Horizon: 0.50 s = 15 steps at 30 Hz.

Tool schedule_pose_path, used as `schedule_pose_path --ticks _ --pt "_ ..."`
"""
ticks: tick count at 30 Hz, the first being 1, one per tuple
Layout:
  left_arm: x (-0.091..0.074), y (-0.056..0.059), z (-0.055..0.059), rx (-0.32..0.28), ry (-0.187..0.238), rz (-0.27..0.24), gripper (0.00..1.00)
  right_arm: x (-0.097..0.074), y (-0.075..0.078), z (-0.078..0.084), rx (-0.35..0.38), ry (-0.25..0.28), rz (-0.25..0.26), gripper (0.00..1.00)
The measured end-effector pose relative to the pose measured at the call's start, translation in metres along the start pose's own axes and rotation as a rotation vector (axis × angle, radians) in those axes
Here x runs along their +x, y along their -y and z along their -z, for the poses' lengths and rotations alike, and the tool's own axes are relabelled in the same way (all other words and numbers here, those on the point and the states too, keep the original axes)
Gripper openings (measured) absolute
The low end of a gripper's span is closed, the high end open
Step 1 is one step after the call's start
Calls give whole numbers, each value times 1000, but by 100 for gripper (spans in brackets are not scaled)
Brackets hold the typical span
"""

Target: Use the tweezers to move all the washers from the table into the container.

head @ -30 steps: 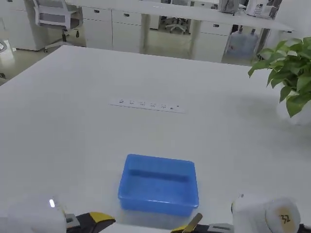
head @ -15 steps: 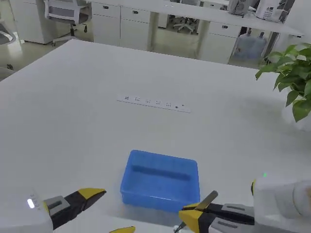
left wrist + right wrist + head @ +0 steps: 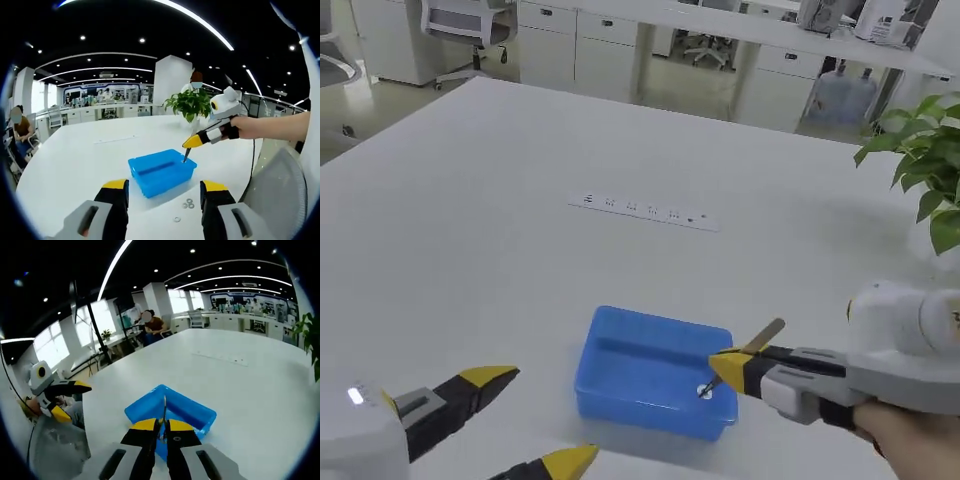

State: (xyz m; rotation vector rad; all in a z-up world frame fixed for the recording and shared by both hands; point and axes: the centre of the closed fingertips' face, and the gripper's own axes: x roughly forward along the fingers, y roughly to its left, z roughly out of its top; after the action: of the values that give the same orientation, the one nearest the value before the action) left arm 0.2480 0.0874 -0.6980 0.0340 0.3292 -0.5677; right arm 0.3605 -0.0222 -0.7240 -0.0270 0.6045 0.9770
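Three washers lie on the white table just beside the blue container, on its near side. The tweezers, pinched between the closed jaws of the right gripper, point down into the container; whether their tip carries a washer is too small to tell. The left gripper hovers nearby, jaws spread wide and empty. A socket strip lies farther up the table, a potted plant at its right edge, and office desks and a chair beyond.

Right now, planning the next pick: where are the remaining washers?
Left gripper view: washers lie on the white table just in front of the blue container, by its near right corner.
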Motion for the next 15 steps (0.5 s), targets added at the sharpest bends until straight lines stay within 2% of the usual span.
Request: schedule_pose_path --ticks 5,10,15 --pt "1 1 3 14 -16 6 61 22 18 8 -14 -64 16 3" --pt "-1 -6 1 -10 -3 -15 61 39 22 16 -49 -126 8 3" --pt "-1 -8 1 1 -3 -34 63 43 24 21 -82 -159 8 3"
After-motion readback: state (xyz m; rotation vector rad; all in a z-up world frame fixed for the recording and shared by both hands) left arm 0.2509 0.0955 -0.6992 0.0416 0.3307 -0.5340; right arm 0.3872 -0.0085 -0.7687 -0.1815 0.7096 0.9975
